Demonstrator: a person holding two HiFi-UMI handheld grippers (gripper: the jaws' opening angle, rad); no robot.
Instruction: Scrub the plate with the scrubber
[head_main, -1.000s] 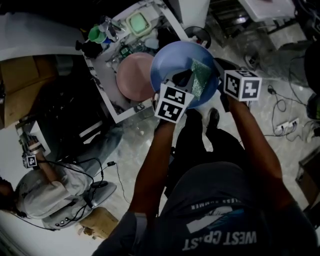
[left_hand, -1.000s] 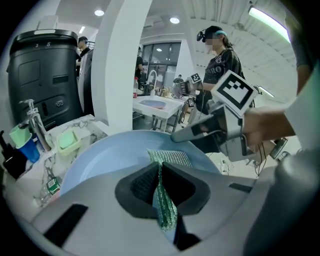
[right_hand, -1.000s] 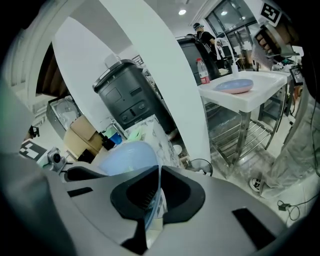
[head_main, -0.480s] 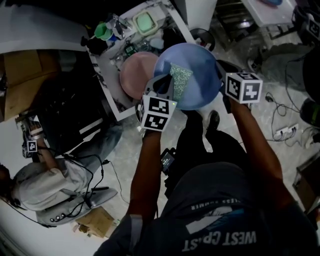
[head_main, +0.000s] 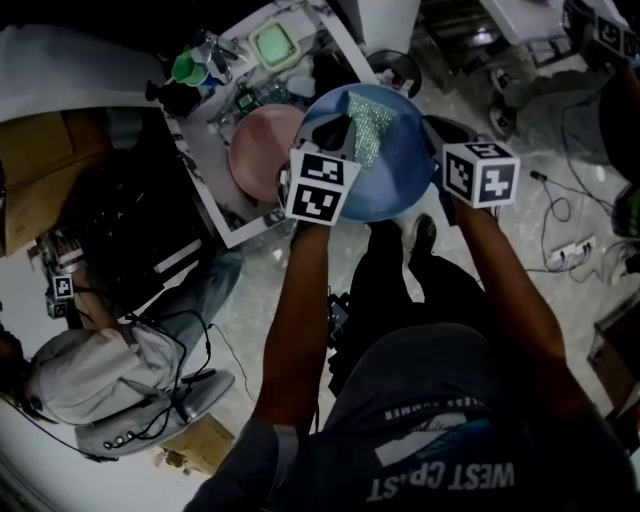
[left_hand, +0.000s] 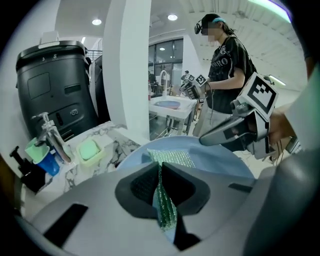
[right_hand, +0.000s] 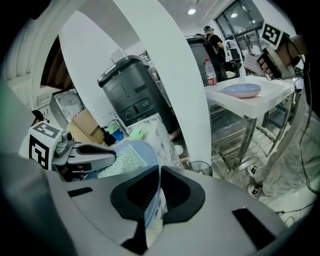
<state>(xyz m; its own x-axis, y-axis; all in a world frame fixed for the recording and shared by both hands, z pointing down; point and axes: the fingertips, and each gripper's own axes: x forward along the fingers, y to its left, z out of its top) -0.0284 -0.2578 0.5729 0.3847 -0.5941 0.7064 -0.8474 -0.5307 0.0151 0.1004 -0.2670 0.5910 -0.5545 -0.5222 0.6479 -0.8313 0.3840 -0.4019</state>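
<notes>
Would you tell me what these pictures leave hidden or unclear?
- Pink plate: head view, right part behind the blue plate.
- Blue plate's near rim: head view, under the left gripper's cube.
- Items by the tap: head view, too small and dark.

Light-blue round plastic plate (head_main: 405, 180): plain. Green mesh scrubber (head_main: 368, 125) on it: glittery weave. Pink round plate (head_main: 258, 150) left of the blue plate: plain. White stone counter (left_hand: 120, 145) under the pink one: grey marble veining. Square tray (head_main: 275, 45) beyond: pale green.

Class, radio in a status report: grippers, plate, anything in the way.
Left gripper shut on green scrubber, laid on blue plate. Right gripper shut on plate rim. Nothing blocking.
</notes>
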